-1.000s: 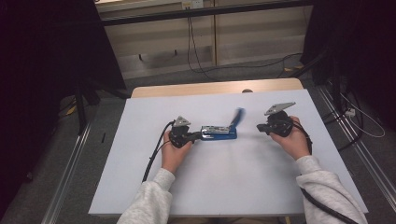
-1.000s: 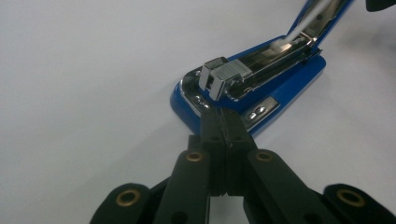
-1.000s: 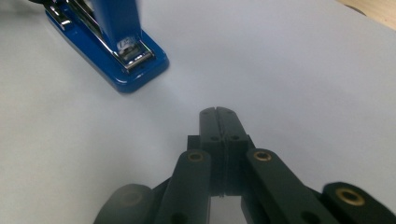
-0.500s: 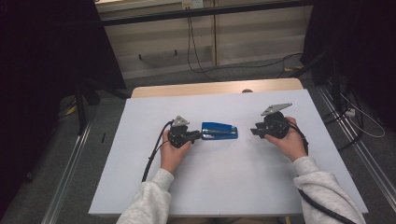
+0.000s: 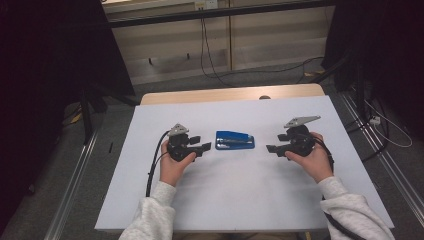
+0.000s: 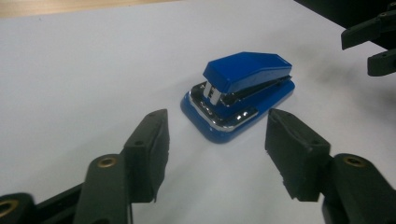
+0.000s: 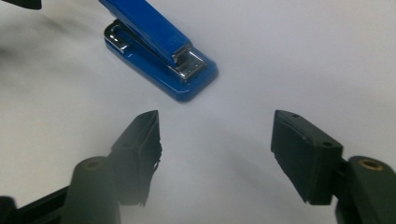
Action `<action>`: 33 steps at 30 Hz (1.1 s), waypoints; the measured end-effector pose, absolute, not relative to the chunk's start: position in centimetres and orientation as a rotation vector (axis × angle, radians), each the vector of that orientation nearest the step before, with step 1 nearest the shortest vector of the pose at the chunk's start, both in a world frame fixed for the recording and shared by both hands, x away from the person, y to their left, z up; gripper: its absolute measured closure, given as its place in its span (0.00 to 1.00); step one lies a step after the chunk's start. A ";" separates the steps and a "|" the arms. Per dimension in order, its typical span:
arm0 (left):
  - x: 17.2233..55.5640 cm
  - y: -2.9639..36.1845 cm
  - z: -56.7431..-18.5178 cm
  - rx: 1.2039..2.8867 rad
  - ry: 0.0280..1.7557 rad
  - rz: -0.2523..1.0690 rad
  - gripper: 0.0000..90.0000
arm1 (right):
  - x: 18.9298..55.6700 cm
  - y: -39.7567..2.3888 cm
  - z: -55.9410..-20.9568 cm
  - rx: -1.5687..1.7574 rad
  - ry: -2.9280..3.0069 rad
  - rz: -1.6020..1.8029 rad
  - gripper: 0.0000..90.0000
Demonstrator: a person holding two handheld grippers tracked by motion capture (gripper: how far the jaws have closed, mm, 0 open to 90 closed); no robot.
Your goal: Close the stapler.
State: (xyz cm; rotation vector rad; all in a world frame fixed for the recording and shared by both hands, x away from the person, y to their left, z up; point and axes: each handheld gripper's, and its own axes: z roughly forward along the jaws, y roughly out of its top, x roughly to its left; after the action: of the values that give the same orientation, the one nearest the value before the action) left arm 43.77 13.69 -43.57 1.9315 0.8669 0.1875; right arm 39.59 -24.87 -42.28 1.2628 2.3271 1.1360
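One unlabelled blue stapler (image 5: 234,140) between parted tongs

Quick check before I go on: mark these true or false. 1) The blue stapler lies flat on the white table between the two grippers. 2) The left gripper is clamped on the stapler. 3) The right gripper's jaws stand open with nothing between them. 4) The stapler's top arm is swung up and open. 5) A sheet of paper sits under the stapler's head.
1) True: the blue stapler lies on the white table, with the left gripper on one side and the right gripper on the other.
2) False: its jaws are open and short of the stapler, touching nothing.
3) True.
4) False: the top arm is down, closed on the base.
5) False: there is bare table under it.
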 end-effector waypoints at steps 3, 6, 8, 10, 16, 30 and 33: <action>43.2 14.1 -43.3 1.953 0.853 0.208 0.34 | 38.8 -24.7 -42.1 1.254 2.322 1.155 0.30; 42.6 14.5 -42.9 1.952 0.832 0.217 0.28 | 38.2 -24.7 -42.1 1.252 2.318 1.162 0.26; 42.2 15.0 -42.6 1.950 0.823 0.224 0.26 | 37.7 -24.8 -42.2 1.246 2.324 1.162 0.23; 41.9 15.6 -42.4 1.937 0.828 0.234 0.24 | 37.3 -24.9 -42.2 1.252 2.323 1.160 0.22; 41.1 17.3 -42.3 1.924 0.844 0.235 0.18 | 36.0 -25.0 -42.0 1.240 2.333 1.160 0.18; 38.3 20.8 -42.0 1.912 0.841 0.253 0.13 | 33.6 -25.0 -42.0 1.200 2.380 1.146 0.15; 37.7 21.5 -42.0 1.920 0.841 0.250 0.13 | 33.3 -25.2 -42.0 1.204 2.390 1.143 0.14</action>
State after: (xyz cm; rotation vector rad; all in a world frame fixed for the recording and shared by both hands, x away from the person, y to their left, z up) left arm 37.65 21.48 -42.04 1.9198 0.8412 0.2500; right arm 33.33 -25.21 -42.01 1.2036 2.3897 1.1433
